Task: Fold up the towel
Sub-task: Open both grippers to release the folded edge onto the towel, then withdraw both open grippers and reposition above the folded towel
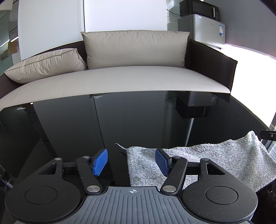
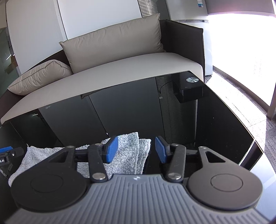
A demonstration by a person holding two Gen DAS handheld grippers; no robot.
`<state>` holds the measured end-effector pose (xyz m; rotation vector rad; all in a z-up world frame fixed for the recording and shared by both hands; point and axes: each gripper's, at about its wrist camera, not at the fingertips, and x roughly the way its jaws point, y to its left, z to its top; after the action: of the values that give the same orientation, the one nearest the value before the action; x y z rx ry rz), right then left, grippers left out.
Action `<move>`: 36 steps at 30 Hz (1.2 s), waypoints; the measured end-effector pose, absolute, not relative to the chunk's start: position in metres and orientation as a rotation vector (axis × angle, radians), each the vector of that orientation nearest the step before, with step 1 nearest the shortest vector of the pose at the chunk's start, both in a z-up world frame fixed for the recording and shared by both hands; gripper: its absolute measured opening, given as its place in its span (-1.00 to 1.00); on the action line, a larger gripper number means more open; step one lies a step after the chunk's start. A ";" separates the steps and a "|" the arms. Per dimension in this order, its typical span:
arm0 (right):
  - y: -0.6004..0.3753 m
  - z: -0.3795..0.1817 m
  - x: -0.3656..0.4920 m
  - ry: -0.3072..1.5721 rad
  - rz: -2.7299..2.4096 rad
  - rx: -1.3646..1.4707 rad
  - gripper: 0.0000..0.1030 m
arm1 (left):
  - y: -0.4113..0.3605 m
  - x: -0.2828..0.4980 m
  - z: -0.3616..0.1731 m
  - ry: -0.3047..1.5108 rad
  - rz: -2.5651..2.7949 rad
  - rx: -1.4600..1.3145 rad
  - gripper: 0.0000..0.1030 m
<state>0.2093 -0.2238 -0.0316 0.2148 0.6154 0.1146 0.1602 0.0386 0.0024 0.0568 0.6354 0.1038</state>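
Note:
A grey fluffy towel point(image 1: 215, 158) lies on the black glossy table point(image 1: 120, 124), near its front edge. My left gripper point(image 1: 132, 162) is open above the towel's left edge, with nothing between its blue pads point(image 1: 100, 161). In the right wrist view the towel point(image 2: 127, 151) shows a folded layer along its right side. My right gripper point(image 2: 137, 149) is open over that right edge, empty. The left gripper's tip point(image 2: 10, 152) shows at the far left of this view, and the right gripper's tip point(image 1: 268, 134) at the far right of the left wrist view.
A beige sofa point(image 1: 120, 77) with two cushions point(image 1: 136, 48) stands just behind the table. A small fridge with a microwave point(image 1: 200, 8) on it stands at the back right. A round metal disc point(image 2: 192, 80) sits at the table's far right corner. Carpeted floor point(image 2: 250, 110) lies to the right.

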 end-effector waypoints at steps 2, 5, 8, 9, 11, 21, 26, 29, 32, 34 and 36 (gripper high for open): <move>-0.220 -0.033 0.209 0.616 0.117 0.187 -0.02 | 0.038 0.161 0.000 0.643 0.111 0.069 0.14; -0.215 -0.035 0.209 0.625 0.119 0.165 -0.02 | 0.039 0.164 -0.005 0.653 0.130 0.083 0.14; -0.209 -0.037 0.210 0.628 0.111 0.127 -0.02 | 0.040 0.166 -0.006 0.657 0.128 0.077 0.14; -0.207 -0.037 0.209 0.628 0.108 0.113 -0.02 | 0.040 0.167 -0.007 0.659 0.128 0.079 0.14; -0.202 -0.040 0.209 0.628 0.103 0.074 -0.02 | 0.039 0.169 -0.009 0.666 0.127 0.085 0.14; -0.193 -0.051 0.211 0.650 0.071 -0.027 -0.02 | 0.041 0.175 -0.017 0.683 0.138 0.091 0.14; -0.195 -0.054 0.210 0.646 0.055 -0.044 -0.02 | 0.044 0.176 -0.018 0.680 0.148 0.083 0.17; -0.198 -0.055 0.210 0.645 0.050 -0.034 -0.01 | 0.046 0.176 -0.018 0.677 0.154 0.079 0.22; -0.200 -0.056 0.210 0.643 0.033 -0.034 0.03 | 0.048 0.176 -0.019 0.674 0.162 0.075 0.25; -0.201 -0.056 0.210 0.642 0.031 -0.029 0.03 | 0.049 0.176 -0.019 0.672 0.173 0.073 0.24; -0.202 -0.056 0.210 0.639 0.032 -0.018 0.03 | 0.051 0.176 -0.016 0.669 0.174 0.061 0.22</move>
<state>0.2101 -0.2022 -0.0564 -0.0185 0.6390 0.0316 0.1758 0.0513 -0.0164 0.0606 0.6690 0.1738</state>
